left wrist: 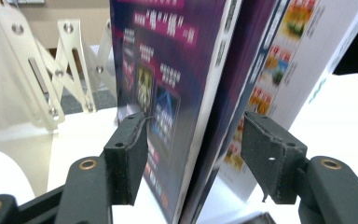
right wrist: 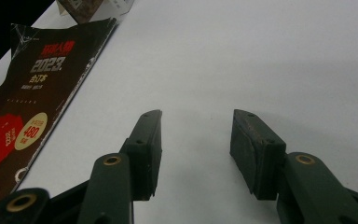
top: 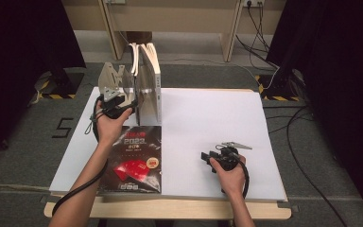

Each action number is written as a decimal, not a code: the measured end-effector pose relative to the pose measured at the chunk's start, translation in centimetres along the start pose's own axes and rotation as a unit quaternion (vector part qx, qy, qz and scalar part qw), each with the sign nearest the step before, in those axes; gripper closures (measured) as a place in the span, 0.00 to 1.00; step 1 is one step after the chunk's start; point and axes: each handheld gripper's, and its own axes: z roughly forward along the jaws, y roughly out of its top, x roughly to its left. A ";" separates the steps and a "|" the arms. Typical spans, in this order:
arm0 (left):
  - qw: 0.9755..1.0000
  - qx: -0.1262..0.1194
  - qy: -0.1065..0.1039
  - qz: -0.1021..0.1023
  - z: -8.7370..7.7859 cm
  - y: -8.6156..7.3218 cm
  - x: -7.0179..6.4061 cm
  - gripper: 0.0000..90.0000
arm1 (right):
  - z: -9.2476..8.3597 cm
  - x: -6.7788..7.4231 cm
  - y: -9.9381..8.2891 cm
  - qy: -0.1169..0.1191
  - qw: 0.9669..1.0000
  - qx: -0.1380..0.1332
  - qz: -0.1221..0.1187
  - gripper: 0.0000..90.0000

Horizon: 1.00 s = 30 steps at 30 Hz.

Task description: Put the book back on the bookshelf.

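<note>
- The counter (top: 208, 127), covered in white, carries everything; its right half lies bare.
- At about 11 o'clock on it a pale folding rack (top: 111, 78) stands with a few books upright beside it, spines toward me. My guess is that the rack is there to prop the books so they stay vertical like a shelf row.
- A dark magazine (top: 134, 158) lies flat at 7 o'clock, near the front edge, face up. It has a black cover, red graphics and "2023" in pale print. In the right tool view it lies at 10 o'clock from the jaws, well apart from them.
- The upright purple book (left wrist: 177, 93) is the one being worked on. It stands at the left end of the row, next to the rack, glossy cover with small picture panels, leaning slightly. A white-covered book (left wrist: 303, 56) stands just behind it.
- The left tool (top: 115, 105) reaches in from 6 o'clock to the row. Its jaws stand fairly wide on either side of the purple book's lower edge; the pads (left wrist: 130, 149) are clear of both covers, so nothing is gripped. I judge the book was just set there or is about to be taken.
- The right tool (top: 207, 158) rests at 4 o'clock on bare counter, jaws wide and empty, apparently waiting.
</note>
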 end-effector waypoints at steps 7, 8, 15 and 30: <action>1.000 0.012 -0.006 0.004 -0.8 -1.5 0.3 0.44 | 0.2 0.2 -0.1 0.000 1.000 0.005 0.000 0.60; 1.000 0.013 -0.009 0.003 -0.9 -1.7 0.3 0.44 | 0.2 0.3 -0.1 -0.001 1.000 0.006 0.000 0.60; 1.000 0.025 -0.011 -0.002 -1.7 -2.8 1.1 0.44 | 0.2 0.3 0.0 -0.001 1.000 0.003 -0.008 0.60; 0.995 0.094 -0.011 -0.028 -3.8 -6.0 5.5 0.53 | 0.2 0.8 0.6 0.000 1.000 0.005 -0.015 0.60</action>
